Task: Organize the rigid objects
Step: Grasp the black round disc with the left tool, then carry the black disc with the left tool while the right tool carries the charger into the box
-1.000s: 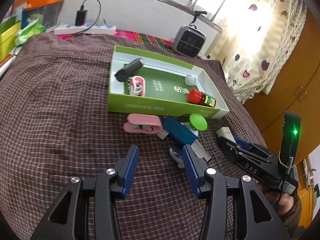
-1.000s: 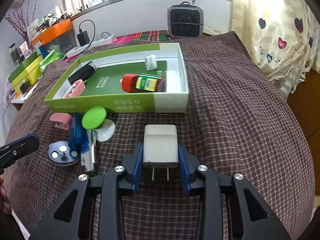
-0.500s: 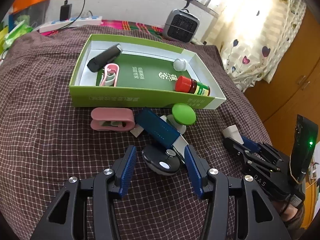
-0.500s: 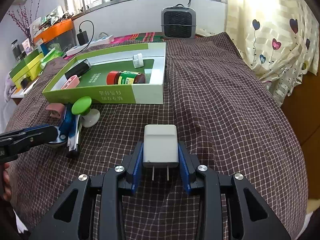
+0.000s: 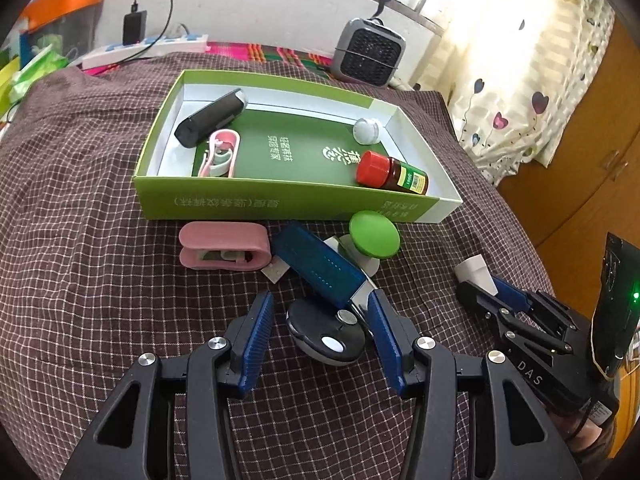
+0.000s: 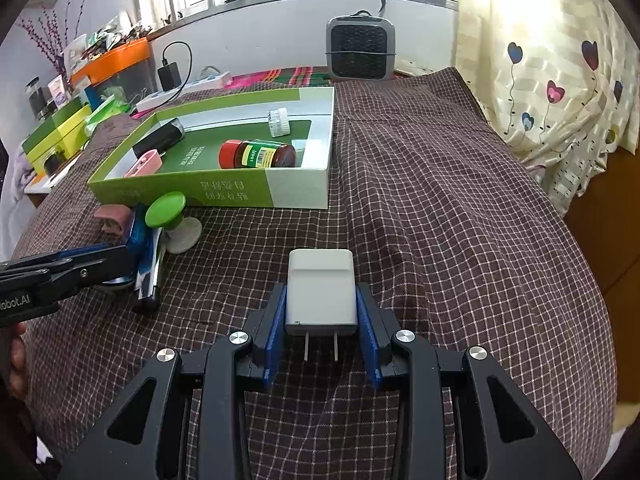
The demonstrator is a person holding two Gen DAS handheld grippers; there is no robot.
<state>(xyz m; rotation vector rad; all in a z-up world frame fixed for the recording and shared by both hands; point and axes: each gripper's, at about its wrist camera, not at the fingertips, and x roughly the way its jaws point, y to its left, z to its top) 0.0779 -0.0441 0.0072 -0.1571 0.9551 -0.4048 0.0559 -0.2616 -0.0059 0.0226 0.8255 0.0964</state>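
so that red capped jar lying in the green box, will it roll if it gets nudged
Probably. The red-capped jar lies on its side on the flat floor of the green box, and its body looks round, so a sideways nudge would likely roll it. It lies close to the box's wall, which should stop it soon. It looks rigid, possibly glass.

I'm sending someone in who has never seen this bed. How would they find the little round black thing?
Start at the green box on the checked bedspread. In front of its near wall lies a small heap: a pink clip, a blue bar and a green-topped knob. The round black disc is nearest, between the open left tongs, the only one with a white dot.
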